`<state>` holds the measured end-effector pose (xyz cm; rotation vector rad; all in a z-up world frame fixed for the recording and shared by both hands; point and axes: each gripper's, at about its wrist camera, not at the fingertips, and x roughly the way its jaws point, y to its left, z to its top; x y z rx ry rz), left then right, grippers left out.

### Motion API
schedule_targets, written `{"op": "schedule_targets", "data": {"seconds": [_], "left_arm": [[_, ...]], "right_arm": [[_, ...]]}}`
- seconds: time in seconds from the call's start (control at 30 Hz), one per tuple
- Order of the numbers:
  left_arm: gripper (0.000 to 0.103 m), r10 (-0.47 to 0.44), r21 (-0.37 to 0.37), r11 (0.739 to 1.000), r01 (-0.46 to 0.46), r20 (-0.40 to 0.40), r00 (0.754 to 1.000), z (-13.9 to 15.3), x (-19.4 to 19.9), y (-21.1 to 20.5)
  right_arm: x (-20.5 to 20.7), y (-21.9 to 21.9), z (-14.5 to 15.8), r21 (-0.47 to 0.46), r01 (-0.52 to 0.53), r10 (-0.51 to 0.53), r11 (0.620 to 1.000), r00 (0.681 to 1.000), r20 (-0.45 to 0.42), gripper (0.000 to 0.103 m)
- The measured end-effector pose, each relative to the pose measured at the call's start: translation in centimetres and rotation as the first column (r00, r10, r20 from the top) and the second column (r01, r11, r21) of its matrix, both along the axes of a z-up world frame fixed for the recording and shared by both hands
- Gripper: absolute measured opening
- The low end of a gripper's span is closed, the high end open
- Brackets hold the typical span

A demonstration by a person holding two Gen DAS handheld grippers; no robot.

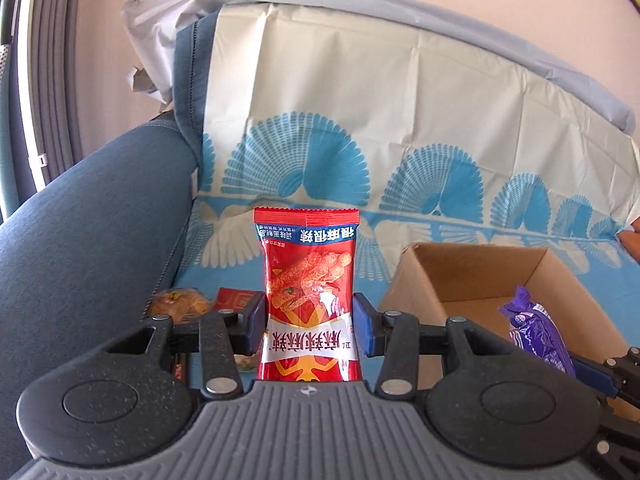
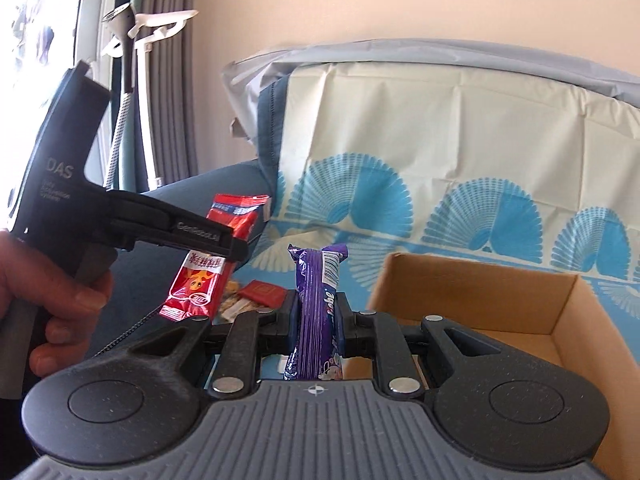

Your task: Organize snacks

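Snacks fill both your grippers: left gripper (image 1: pixel 308 324) clamps the red foil snack packet (image 1: pixel 308 296) upright at 12 o'clock; right gripper (image 2: pixel 318 320) pinches the purple plastic-wrapped snack bar (image 2: pixel 316 312), open brown cardboard box (image 2: pixel 480 300) at 2 o'clock.

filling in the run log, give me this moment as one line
left gripper: shut on red snack packet | right gripper: shut on purple snack bar | cardboard box: open, no snacks visible inside | both snacks held aloft

Red snack packet (image 1: pixel 310 300) upright, purple snack bar (image 2: pixel 318 312) upright, open cardboard box (image 2: pixel 560 320)
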<state>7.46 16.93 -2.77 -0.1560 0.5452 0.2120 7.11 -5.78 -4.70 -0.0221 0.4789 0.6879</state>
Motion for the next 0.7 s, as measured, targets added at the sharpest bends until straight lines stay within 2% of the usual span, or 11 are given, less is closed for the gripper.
{"op": "schedule_targets", "data": {"seconds": [0.47,0.7], "left_arm": [[0.049,-0.082,-0.065,0.994,0.086,0.072,0.994,0.1,2.0,-4.4],[0.049,-0.144,-0.087,0.984,0.154,0.108,0.984,0.0,3.1,-7.3]], "right_arm": [[1.3,-6.8,-0.6,-0.012,0.154,-0.154,0.988,0.988,0.023,0.018],[2.1,-8.9,-0.9,-0.038,0.285,-0.284,0.958,0.958,0.047,0.018]]}}
